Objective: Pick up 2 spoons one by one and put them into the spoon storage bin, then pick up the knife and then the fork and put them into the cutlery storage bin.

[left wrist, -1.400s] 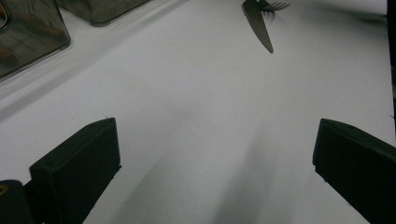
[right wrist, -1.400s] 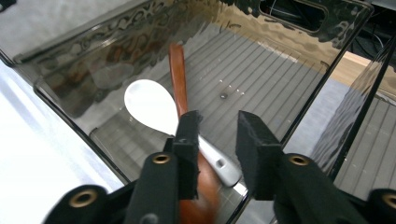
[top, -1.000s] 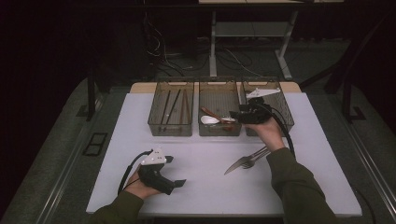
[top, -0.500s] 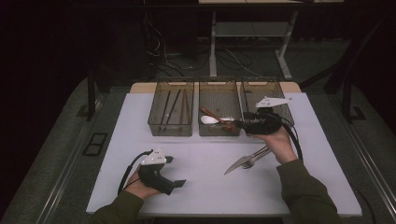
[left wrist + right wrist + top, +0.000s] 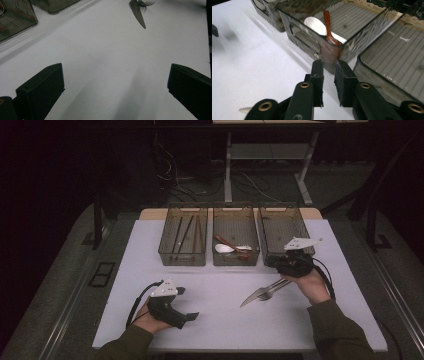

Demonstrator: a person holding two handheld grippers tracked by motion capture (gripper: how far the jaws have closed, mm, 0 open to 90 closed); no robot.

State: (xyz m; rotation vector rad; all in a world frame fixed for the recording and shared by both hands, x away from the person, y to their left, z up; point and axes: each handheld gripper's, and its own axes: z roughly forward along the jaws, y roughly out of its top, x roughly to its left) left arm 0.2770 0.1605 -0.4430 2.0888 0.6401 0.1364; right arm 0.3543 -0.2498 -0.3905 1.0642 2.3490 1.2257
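Dark room; cables and the legs of another desk on the floor behind. A white counter (image 5: 225,320) carries three smoky clear plastic bins in a row along its far edge.

Left bin (image 5: 183,241): dark chopsticks. Middle bin (image 5: 236,241): a white ceramic spoon (image 5: 226,248) and a reddish-brown wooden spoon (image 5: 328,26), lying across each other. Right bin (image 5: 283,234): nothing visible inside.

Change over the last second: the right hand-held gripper (image 5: 281,263) has drawn back from over the bins and come down toward the counter, now at the near wall of the right bin. Its own view looks at the corner where the middle and right bins meet; jaws nearly pressed together, a narrow gap between them, nothing in it. Judgement: a piece has probably just gone into the middle bin, and the hand is returning for the next.

What remains loose: a steel table knife (image 5: 256,293) and a steel fork (image 5: 275,289), side by side and touching, on the bare counter just near of the right hand-held gripper. The right bin looks like their likely place.

The left hand-held gripper (image 5: 186,306) rests on the near left of the counter, as it did a second ago, jaws spread wide, empty, pointing toward the knife and fork well apart from it.
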